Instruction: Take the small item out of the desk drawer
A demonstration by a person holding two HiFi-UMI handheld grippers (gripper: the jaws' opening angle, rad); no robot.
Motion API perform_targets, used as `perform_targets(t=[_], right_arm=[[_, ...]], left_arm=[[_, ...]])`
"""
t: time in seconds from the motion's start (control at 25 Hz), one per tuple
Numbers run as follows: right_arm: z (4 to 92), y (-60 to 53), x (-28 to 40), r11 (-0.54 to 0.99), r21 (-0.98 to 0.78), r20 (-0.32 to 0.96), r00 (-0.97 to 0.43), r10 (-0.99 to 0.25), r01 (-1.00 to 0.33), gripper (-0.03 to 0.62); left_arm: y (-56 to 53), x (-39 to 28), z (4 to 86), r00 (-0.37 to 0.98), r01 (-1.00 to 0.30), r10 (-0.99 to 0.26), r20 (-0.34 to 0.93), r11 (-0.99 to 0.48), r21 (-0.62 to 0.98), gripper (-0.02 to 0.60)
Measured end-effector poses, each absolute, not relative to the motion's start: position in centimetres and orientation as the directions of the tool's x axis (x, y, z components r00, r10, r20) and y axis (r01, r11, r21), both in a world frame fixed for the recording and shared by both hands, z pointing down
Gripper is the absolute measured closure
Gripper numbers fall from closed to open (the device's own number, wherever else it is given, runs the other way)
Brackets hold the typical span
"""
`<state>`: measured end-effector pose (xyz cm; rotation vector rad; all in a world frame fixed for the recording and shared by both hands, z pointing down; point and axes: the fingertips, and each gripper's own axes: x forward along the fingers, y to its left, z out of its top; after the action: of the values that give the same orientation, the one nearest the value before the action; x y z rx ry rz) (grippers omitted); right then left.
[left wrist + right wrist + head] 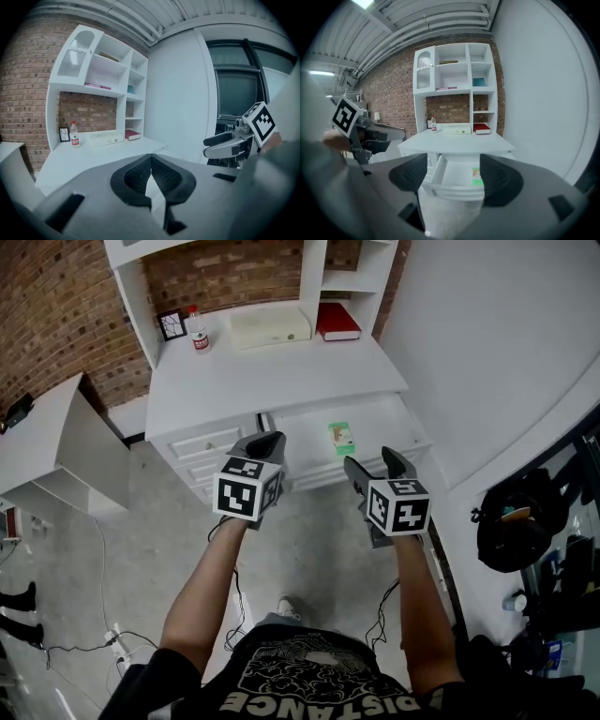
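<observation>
A person stands facing a white desk (281, 371) with a two-jaw gripper in each hand, its right-hand drawer (305, 442) already pulled out and the approach to its contents under way. The small item (341, 438), a flat green-and-white packet, lies untouched on the drawer floor near the middle, at about 11 o'clock from the right gripper (372, 460) and 1 o'clock from the left gripper (267, 441). The right gripper's claw is spread wide with nothing between its pads, and its own camera frames the open drawer and the packet straight ahead through the gap. The left gripper's claw is pressed together, empty, and hangs short of the drawer front at the drawer's 7 o'clock corner. Farther back on the desktop, at 12 o'clock, stand a bottle (198, 331), a white box (270, 326) and a red book (337, 322), none of them part of the job. The step in hand appears to be the reach, with the right gripper the likely one to pick. The next move calls for carrying it forward over the drawer's front rim, tipping down so the pads straddle the packet, then closing on its edges before lifting clear.
</observation>
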<state>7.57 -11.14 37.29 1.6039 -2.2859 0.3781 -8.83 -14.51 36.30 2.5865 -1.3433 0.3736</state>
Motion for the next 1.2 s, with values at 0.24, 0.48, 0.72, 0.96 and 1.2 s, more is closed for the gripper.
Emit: perform_targets(t=[0.24,0.48,0.72,0.96,1.2], right_arm=[[38.0,-12.2,6.8,0.323,-0.038,0.419,-0.309,-0.854,-0.946,0.233],[38.5,-13.0,6.6,0.314,-0.035,0.423,-0.299,-0.855,-0.949,0.224],[39.3,-14.0,7.0,0.31,-0.036,0.426,-0.296,-0.855,-0.95,0.215],[40.1,-15.6,7.9,0.302,-0.047,0.431,-0.292,-0.854,-0.952,0.213],[41.4,-18.3,9.0,0.31,-0.054,0.458,-0.299,-0.837,-0.949,0.206]], left_arm=[[-16.1,-10.2,36.5,0.551,-0.827,-0.779,0.3,-0.557,0.071,0.572],[-16.5,-10.4,36.8,0.562,-0.817,-0.766,0.313,-0.573,0.065,0.572],[-17.8,-10.0,37.4,0.562,-0.818,-0.77,0.302,-0.572,0.063,0.572],[-19.1,-8.9,38.1,0.57,-0.809,-0.757,0.32,-0.585,0.056,0.572],[-21.8,-7.7,38.9,0.566,-0.811,-0.757,0.327,-0.582,0.056,0.572]])
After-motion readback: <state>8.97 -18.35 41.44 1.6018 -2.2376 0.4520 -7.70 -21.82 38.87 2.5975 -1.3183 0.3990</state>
